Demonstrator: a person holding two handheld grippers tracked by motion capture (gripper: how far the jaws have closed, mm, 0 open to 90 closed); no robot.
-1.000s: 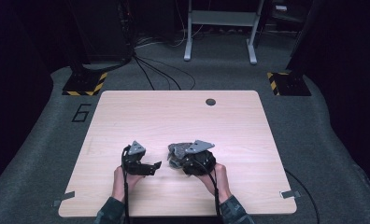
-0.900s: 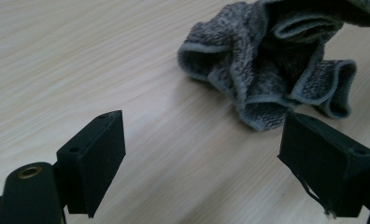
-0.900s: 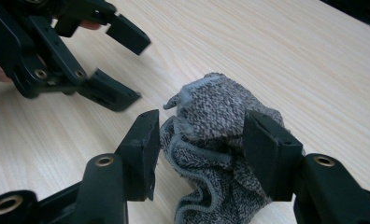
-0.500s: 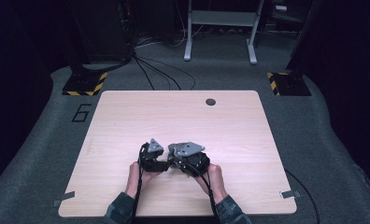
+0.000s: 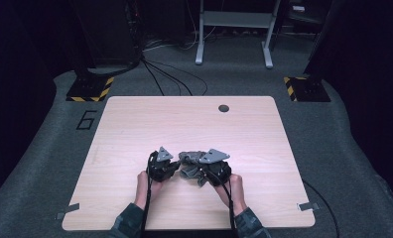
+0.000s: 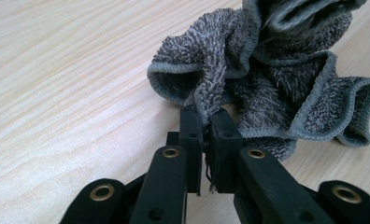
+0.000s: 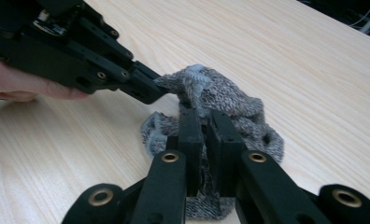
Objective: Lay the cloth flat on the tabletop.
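Observation:
A crumpled grey terry cloth lies on the wooden table, near its front middle. My left gripper comes at it from the left. Its jaws have just been closing and are shut on a hemmed fold of the cloth, seen pinched at the left gripper. My right gripper reaches in from the right. Its jaws have also just been closing and are shut on the cloth, seen at the right gripper. The left gripper bites the same bundle from the other side.
A small round dark hole marks the table's far side. Bare wood stretches left, right and beyond the cloth. Beyond the table, on the carpet, are cables, two yellow-black striped bases and a metal stand.
The left gripper has moved right up to the cloth and closed on a fold. The right gripper stayed by the cloth and closed on it.

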